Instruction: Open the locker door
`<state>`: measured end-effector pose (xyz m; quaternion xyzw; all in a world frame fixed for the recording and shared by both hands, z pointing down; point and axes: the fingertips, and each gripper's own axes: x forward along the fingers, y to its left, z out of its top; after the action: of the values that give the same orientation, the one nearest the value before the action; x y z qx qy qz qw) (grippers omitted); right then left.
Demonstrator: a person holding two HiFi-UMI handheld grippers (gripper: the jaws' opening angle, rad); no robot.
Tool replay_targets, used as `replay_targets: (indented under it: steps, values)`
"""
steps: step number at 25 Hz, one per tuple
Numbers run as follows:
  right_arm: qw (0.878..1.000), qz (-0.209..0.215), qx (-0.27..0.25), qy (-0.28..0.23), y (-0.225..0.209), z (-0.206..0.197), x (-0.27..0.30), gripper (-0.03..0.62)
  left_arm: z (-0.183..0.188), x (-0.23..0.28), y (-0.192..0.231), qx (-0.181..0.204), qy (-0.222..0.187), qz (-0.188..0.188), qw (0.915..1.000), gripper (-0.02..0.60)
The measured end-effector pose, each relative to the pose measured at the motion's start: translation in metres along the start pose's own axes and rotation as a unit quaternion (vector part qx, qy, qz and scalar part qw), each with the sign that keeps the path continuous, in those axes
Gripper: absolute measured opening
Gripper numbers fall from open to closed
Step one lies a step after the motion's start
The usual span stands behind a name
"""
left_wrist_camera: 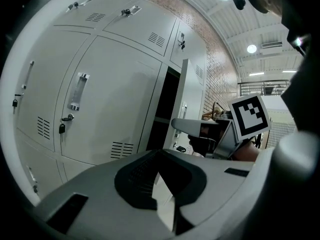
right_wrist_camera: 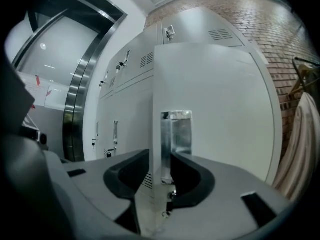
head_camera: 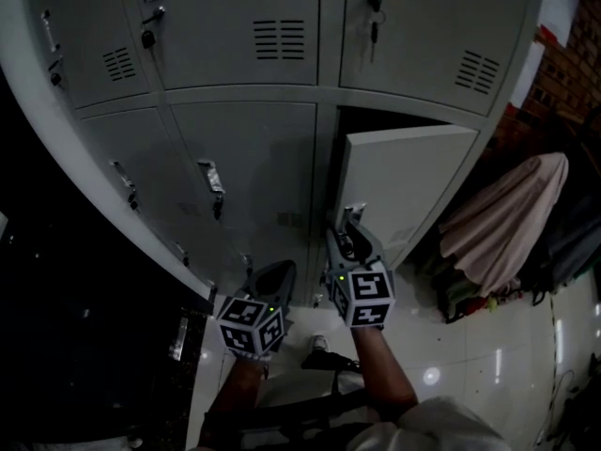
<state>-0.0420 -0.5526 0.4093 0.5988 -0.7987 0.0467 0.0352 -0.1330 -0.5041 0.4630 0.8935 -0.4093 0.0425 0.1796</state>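
Left tool (left_wrist_camera: pixel 159 159) hangs low in front of the closed lockers (head_camera: pixel 244 167). Its jaws are shut together and there is nothing in them. I think it waits there because one tool is enough for this job, and there it is out of the way when the door swings. Just to its right, the right tool (right_wrist_camera: pixel 160 154) points almost flat at the locker door (head_camera: pixel 404 181). That door already stands partly open, with its free edge swung out toward the person. The shiny handle (right_wrist_camera: pixel 176 129) runs up and down near that edge. The right tool's two jaws stand one on each side of it, about half open. One jaw looks tight against the handle, but a thin pale strip shows beside the other, so I judge it is not squeezing yet. Having a jaw on each side is a good way to be, because then a pull should bring the door along. Some things are hard to see. The inside of the locker (head_camera: pixel 394 120) is only a black gap, so I cannot tell what is in it. The hinge side of the door is not clear. The far left of the head view is very dark. At the far right a pale cloth (head_camera: pixel 512 214) hangs over something, and I cannot tell what is under it.
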Motion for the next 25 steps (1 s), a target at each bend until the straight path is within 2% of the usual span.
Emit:
replay_targets:
  steps: [5,14,25]
  values:
    - [1.0,-0.015,-0.003,0.0,-0.002,-0.002,-0.014,0.117,-0.005,-0.008,-0.01,0.0,0.001,-0.006,1.0,-0.008]
    - [1.0,-0.005,0.003,-0.002,-0.004,-0.006,-0.045,0.124,-0.015,-0.026,-0.033,-0.005,-0.001,-0.018,0.9998,-0.008]
    - [0.999,-0.041,-0.016,0.008,-0.012,-0.01,-0.098,0.146,-0.034,-0.044,-0.068,-0.016,0.004,-0.044,0.9989,-0.008]
